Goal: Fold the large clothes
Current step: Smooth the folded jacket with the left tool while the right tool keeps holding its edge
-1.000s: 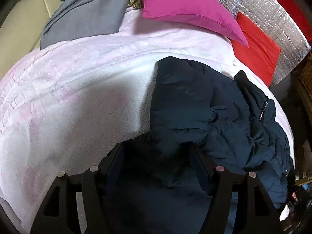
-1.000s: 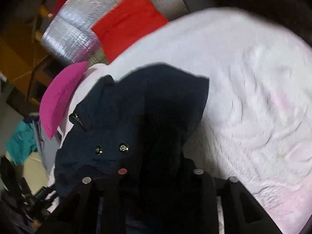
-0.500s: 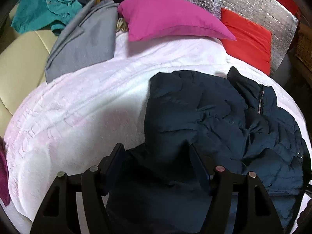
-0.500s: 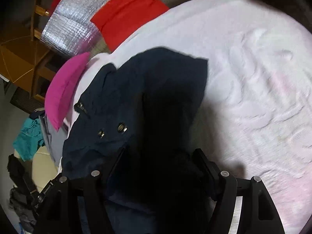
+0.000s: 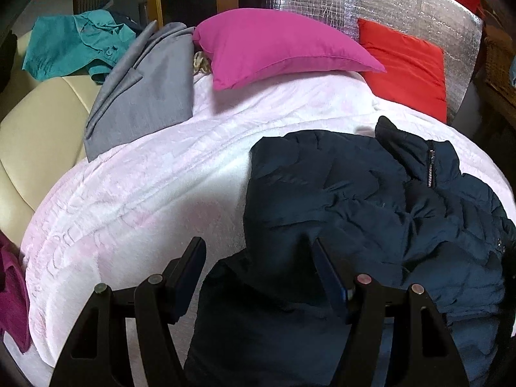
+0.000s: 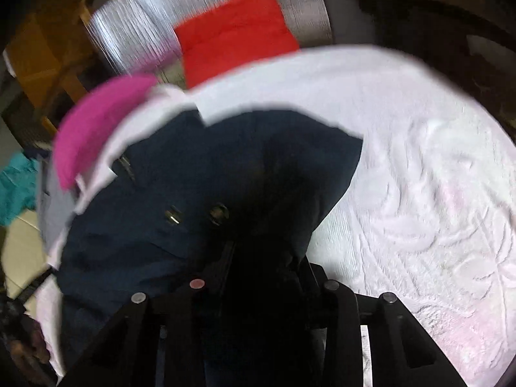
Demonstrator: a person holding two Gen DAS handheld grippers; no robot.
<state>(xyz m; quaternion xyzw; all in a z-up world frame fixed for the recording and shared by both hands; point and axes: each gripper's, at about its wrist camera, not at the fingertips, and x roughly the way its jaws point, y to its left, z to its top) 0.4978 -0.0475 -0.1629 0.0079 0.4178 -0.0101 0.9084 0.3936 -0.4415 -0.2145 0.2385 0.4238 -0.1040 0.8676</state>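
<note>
Navy puffer jacket lies crumpled on the pink-white blanket that covers the bed. In the left wrist view its collar end with the zipper points toward the red pillow; its long axis runs from that collar down toward the camera, where the hem end hangs between the gripper fingers. The jacket takes the half of the blanket on the red pillow's side; the other half is bare.

Left gripper stands spread fairly wide, with a fold of the jacket bunched between its fingers. One finger lies against the fabric; the other finger is apart from it, over bare blanket. So no clamp is visible.

Right gripper is closing, with dark jacket fabric between its fingers. This view is blurred and very dark at the fingers, so whether the pads press on the cloth cannot be told. Two snap buttons show on the jacket just above the gripper.

The magenta pillow sits on the blanket's far edge, just beside the red pillow. A grey garment lies beside the magenta pillow, a teal shirt beyond it. A silver foil panel stands behind the red pillow.
</note>
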